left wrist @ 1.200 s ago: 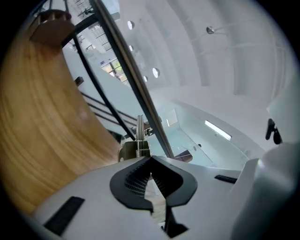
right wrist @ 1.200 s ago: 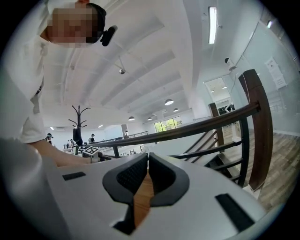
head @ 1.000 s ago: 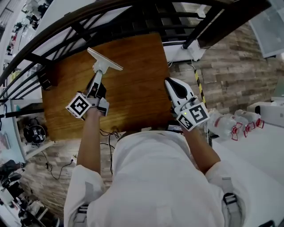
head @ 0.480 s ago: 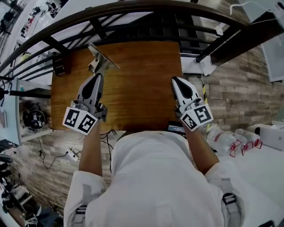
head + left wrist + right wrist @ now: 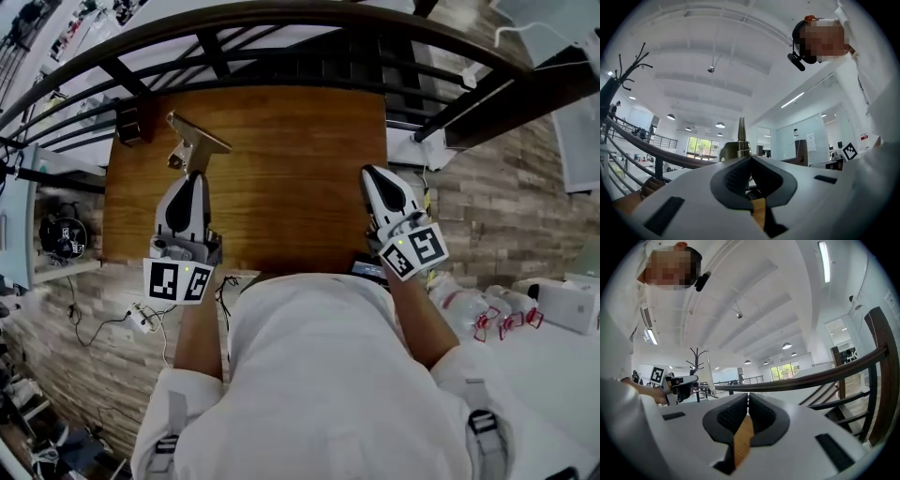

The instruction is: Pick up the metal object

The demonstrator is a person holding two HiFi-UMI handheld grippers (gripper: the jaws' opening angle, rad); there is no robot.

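Note:
The metal object (image 5: pixel 197 141), a flat plate on a short threaded stem, is held off the wooden table (image 5: pixel 291 159) over its far left part. My left gripper (image 5: pixel 190 178) is shut on the stem and points away from me. In the left gripper view the metal object (image 5: pixel 741 133) stands edge-on just past the closed left gripper (image 5: pixel 749 161), which tilts up toward the ceiling. My right gripper (image 5: pixel 369 174) hovers over the table's right edge; in its own view the right gripper (image 5: pixel 748 400) is shut with nothing between the pads.
A dark curved railing (image 5: pixel 309 19) runs round the table's far side. A small dark block (image 5: pixel 129 122) sits at the far left corner. Plastic bottles (image 5: pixel 487 314) lie on a white surface at the right. Cables and a power strip (image 5: pixel 141 319) lie on the floor at the left.
My left gripper has swung from slanting right to pointing straight ahead and drawn back toward me, carrying the metal object leftward over the table. The right gripper has barely moved.

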